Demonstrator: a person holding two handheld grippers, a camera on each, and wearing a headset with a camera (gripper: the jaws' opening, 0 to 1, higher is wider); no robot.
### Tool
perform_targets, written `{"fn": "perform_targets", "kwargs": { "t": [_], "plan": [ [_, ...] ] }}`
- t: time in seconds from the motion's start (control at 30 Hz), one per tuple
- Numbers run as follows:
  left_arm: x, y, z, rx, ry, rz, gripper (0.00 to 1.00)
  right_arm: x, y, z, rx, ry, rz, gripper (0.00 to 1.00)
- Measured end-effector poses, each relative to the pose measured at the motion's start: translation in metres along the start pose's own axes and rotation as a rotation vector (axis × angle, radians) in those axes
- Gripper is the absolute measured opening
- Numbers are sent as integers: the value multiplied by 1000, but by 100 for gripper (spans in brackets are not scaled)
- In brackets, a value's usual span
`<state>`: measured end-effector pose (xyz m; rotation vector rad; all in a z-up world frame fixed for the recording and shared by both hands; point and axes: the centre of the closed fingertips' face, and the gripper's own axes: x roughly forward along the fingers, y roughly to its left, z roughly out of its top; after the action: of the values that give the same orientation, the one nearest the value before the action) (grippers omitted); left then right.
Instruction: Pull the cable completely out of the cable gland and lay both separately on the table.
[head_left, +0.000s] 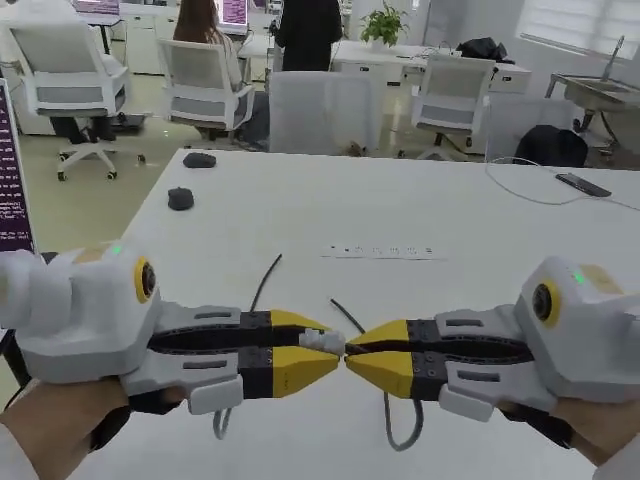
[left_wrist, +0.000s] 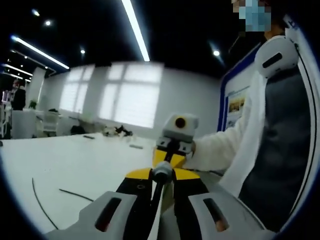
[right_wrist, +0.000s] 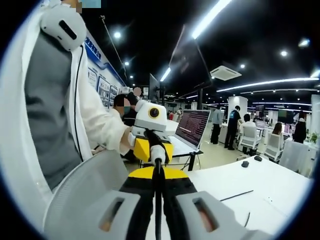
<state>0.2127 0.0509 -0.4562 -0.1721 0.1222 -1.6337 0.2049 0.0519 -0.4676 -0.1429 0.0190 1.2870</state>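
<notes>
**Head view.** Shows the left hand-held gripper (head_left: 333, 352) clamped on the small pale grey plastic cable gland (head_left: 322, 341). Shows the right hand-held gripper (head_left: 352, 358) pinched on the thin grey cable (head_left: 408, 428), tip to tip above the white surface (head_left: 400, 210). Cable not yet out of the gland.

**Left gripper view.** Confirms jaws shut on the gland (left_wrist: 162, 171), with the cable (left_wrist: 156, 205) trailing back between them.

**Right gripper view.** Confirms jaws shut on the cable (right_wrist: 158, 210) just beside the gland (right_wrist: 157, 154).

**Technique.** Probably best to pull straight along the gland's axis, hold the left steady and regrip close to the gland for the remaining tail.
</notes>
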Motion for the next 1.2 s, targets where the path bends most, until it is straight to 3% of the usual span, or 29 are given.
{"fn": "perform_targets", "kwargs": {
  "t": [0.27,0.37,0.53,0.67,0.77,1.0,1.07,1.1,1.2],
  "plan": [
    [-22,13,-5,-19,0,31,16,-5,-11,-29,-39,117,-45,2],
    [-27,12,-6,-19,0,37,16,-6,-11,-38,-32,140,-52,2],
    [-40,11,-7,-40,-18,44,16,-12,-10,-66,-32,235,-77,2],
    [-47,8,-5,-51,-34,48,16,-16,-11,-78,-19,262,-98,2],
    [-50,5,-10,-47,-20,50,16,-16,-10,-86,-14,279,-111,2],
    [-48,3,-17,-57,-8,60,16,-14,-7,-95,2,316,-146,2],
    [-48,5,-19,-53,0,71,16,-16,-9,-96,42,330,-170,3],
    [-48,7,-19,-56,-2,77,16,-16,-8,-96,73,336,-174,3],
    [-48,10,-17,-65,-16,98,16,-16,-7,-89,55,349,-177,7]
  ]
}}
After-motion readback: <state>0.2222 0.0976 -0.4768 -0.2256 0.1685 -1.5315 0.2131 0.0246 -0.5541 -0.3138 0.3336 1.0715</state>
